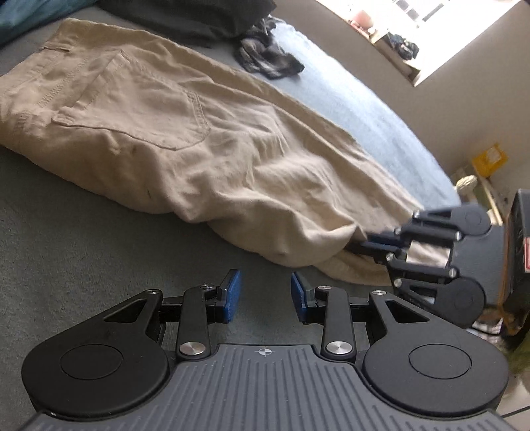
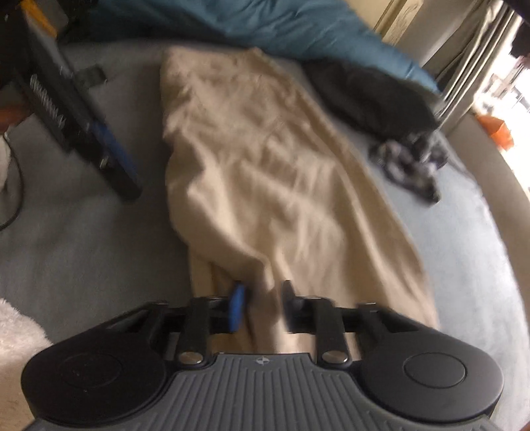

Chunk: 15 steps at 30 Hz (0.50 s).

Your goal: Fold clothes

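Right claw [image 2: 261,305] clenched on the tan trousers' [image 1: 185,132] near hem; left claw [image 1: 265,295] released, just beside.

The crumpled beige trousers [image 1: 185,132] are coarse woven matt cloth with stitched seams. Under them, the grey bed sheet [image 1: 66,232] looks soft and faintly napped. My left gripper [image 1: 264,295] is matt black plastic with shiny metal rivets and blue textured pads [image 1: 234,281].

blue duvet [image 2: 298,23] | yellow box [image 1: 489,159] | orange item [image 2: 500,132]
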Tool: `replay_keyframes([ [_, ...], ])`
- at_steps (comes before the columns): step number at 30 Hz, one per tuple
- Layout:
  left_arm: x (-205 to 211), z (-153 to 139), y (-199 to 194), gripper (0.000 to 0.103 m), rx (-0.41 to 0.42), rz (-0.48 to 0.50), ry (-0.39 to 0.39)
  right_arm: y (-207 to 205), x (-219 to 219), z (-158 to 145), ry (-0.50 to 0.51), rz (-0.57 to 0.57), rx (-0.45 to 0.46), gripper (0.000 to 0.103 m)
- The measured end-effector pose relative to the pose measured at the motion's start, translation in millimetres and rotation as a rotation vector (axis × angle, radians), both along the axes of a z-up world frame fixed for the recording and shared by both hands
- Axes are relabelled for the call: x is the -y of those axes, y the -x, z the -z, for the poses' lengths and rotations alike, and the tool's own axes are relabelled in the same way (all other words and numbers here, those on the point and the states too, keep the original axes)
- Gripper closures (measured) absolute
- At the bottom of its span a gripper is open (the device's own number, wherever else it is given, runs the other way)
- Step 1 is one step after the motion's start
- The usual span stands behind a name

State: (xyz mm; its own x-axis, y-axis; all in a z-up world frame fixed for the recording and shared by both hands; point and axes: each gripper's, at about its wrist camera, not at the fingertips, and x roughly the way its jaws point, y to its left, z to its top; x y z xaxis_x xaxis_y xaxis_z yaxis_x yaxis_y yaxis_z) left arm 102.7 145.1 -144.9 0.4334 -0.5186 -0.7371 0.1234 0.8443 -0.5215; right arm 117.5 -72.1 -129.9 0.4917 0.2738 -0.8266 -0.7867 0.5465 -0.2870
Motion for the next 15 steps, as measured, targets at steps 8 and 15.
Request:
replay_keyframes([
  [8, -8.6, 10.3, -5.9, 0.070, -0.023, -0.001, 0.058, 14.2, 0.3, 9.2, 0.048, 0.033, -0.049, 0.090],
  [15, -15.1, 6.8, -11.7, 0.070, -0.011, -0.018, 0.133, 35.8, 3.4, -20.7, -0.064, 0.142, -0.038, 0.088],
])
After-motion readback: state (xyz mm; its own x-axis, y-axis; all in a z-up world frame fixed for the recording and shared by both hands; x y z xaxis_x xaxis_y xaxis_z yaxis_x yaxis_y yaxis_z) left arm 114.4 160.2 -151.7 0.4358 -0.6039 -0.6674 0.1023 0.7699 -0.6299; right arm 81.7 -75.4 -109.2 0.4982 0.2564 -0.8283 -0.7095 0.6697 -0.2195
